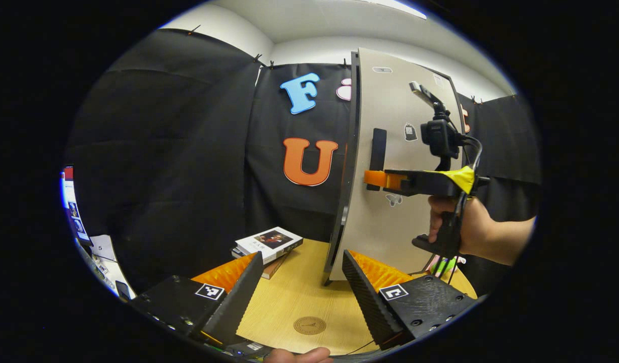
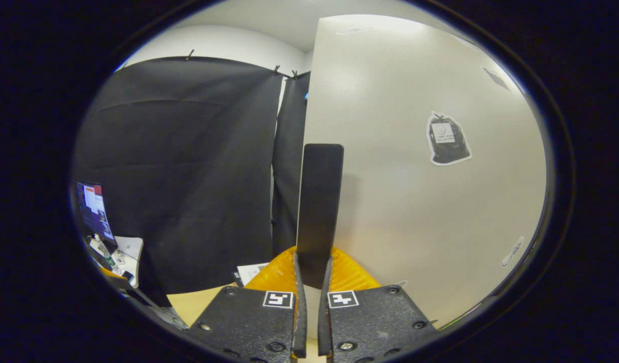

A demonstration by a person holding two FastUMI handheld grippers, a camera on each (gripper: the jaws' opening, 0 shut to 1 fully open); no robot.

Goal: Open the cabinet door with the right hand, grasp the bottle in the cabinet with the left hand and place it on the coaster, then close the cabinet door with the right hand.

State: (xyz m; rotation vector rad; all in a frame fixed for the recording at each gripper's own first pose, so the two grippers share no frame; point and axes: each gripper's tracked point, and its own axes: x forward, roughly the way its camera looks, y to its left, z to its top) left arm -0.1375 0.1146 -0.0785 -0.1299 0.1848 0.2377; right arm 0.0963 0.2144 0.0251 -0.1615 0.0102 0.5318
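- Right gripper [image 2: 309, 275]: fingers pinched on the dark handle [image 2: 318, 212] of the pale cabinet door [image 2: 415, 201].
- Left gripper [image 1: 301, 282]: fingers spread wide, holding nothing, above the wooden table [image 1: 294, 297].
- Coaster [image 1: 310, 325]: flat on the table between the left fingers, near the door's lower edge.
- Books [image 1: 269, 244]: stacked just left of the door.

Black cloth wall [image 1: 188, 151] hung by clips across left and centre of frame. White plaster wall [image 1: 238, 35] and white ceiling [image 1: 309, 20] above, bright light strip [image 1: 395, 6] at top. Light wooden table [image 1: 294, 297] at bottom centre. Lit monitor screen [image 2: 93, 209] at lower left beside cluttered white side surface [image 2: 125, 252].
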